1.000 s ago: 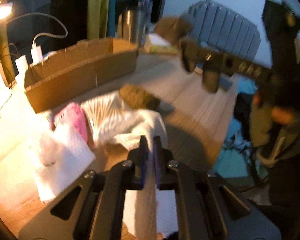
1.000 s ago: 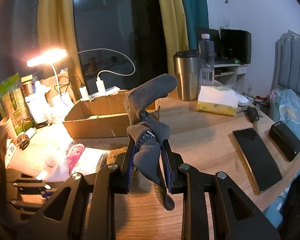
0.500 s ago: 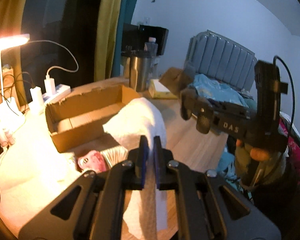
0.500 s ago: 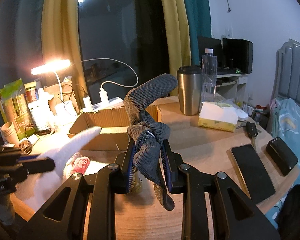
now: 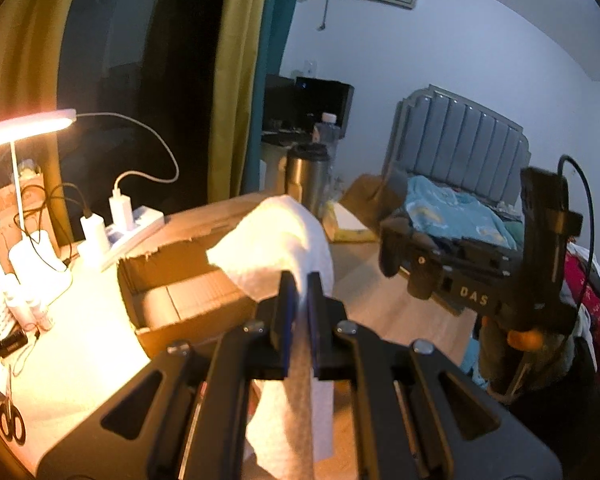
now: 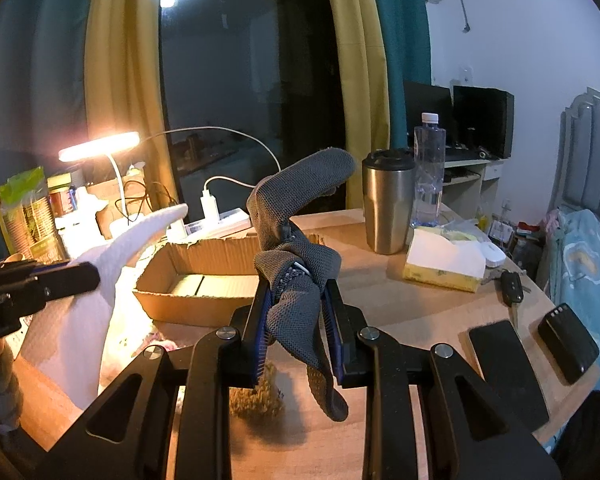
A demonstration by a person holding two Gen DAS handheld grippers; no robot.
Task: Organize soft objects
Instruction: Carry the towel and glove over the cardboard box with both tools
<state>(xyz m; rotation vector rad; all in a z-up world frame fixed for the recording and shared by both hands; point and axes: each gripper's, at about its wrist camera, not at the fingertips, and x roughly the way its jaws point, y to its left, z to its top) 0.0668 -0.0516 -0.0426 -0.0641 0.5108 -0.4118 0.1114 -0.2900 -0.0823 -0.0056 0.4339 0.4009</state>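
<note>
The left gripper [image 5: 299, 292] has its jaws pressed onto one white cloth [image 5: 278, 236], which rises ahead of the jaws in a folded peak and hangs below them; its lower end is cut off behind the gripper body. The right gripper [image 6: 296, 304] has its jaws pinching one grey knitted glove [image 6: 300, 200]: one part stands up and bends to the right above the jaws, a second part droops below them, and the clamped middle is hidden between the pads. One open cardboard box [image 6: 204, 276] sits on the wooden table [image 6: 416, 312] ahead of both jaw pairs, to the left of the right jaws; its floor is only partly visible. Directly under the right jaws lies one olive-brown fuzzy item [image 6: 256, 396], mostly hidden by the gripper body (its kind cannot be told). A pink-and-white patterned soft item [image 6: 156, 338] shows between the white cloth and the box, too covered to identify. Ahead and right of the right jaws stand one steel tumbler [image 6: 388, 200], one clear water bottle [image 6: 429, 168] and one tissue pack [image 6: 444, 258]. Further right lie one car key [image 6: 511, 286], one smartphone [image 6: 506, 372] and one small black case [image 6: 568, 342]. One lit desk lamp [image 6: 100, 146] glares at far left, washing out the clutter beneath it.
</note>
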